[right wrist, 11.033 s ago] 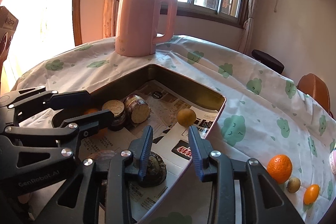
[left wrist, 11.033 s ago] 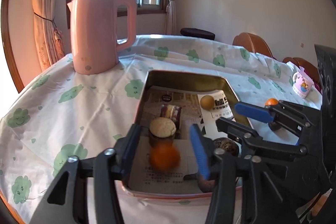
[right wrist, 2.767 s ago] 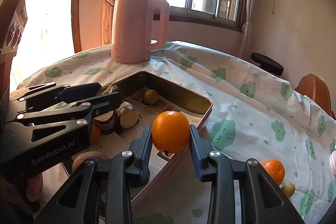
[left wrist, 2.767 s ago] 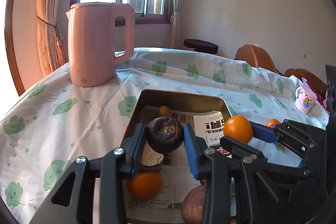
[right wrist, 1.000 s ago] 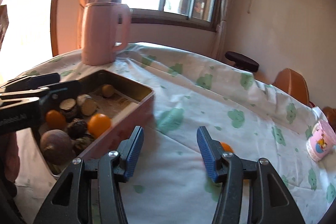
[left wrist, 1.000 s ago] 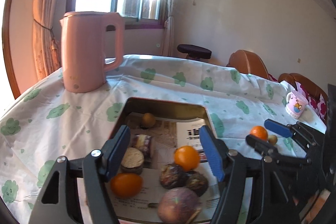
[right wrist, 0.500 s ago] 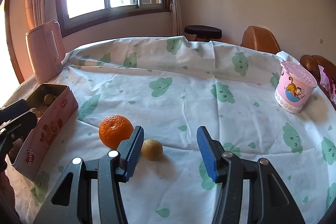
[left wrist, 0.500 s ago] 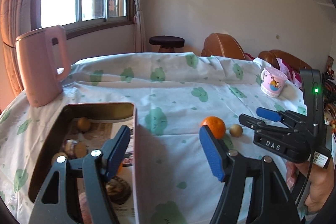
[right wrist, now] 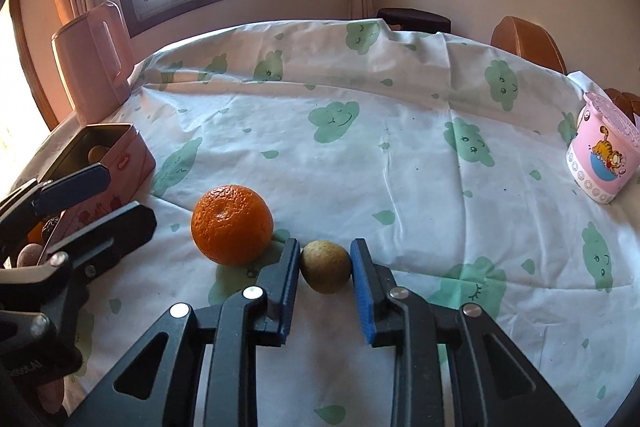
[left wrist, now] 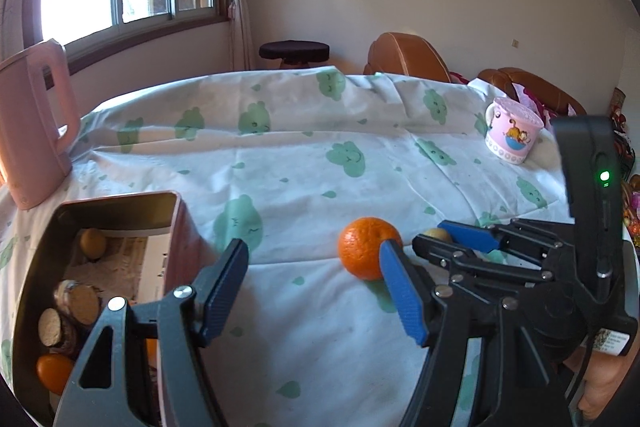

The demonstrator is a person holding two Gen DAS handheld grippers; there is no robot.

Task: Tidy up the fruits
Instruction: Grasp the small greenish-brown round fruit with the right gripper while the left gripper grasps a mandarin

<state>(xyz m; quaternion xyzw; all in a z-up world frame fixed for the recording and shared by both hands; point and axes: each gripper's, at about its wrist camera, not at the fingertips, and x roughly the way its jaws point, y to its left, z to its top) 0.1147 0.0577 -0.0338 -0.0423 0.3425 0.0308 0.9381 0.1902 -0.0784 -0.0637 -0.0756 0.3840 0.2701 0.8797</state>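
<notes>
Right gripper (right wrist: 325,283) jaws have just closed in on the small round olive-brown fruit (right wrist: 325,266); both blue pads (right wrist: 291,277) sit against its sides, and the fruit is down on the white tablecloth with green cloud prints (right wrist: 400,163). Just left of that gripper's left finger, nearly touching it, sits the large round orange (right wrist: 232,224), also on the cloth. Left gripper (left wrist: 316,291) is open and empty, its blue fingertips (left wrist: 226,281) wide apart over bare cloth; in the left wrist view the orange lies just ahead of its right fingertip, partly hidden behind it, and the small fruit peeks out beyond, between the right gripper's fingers. The pink rectangular metal tin (left wrist: 176,223) sits left of the left gripper, its near corner behind the left finger; inside are a yellowish round fruit (left wrist: 93,243) at the far end, round tan-topped pieces (left wrist: 82,303) mid-way and a small orange fruit (left wrist: 54,371) at the near end. Pink plastic kettle (right wrist: 94,63) stands beyond the tin, far left. Pink cartoon-print cup (right wrist: 602,155) is far right, well apart from both grippers. A hand (left wrist: 600,383) shows at the lower right of the left wrist view, holding the right gripper's body.
</notes>
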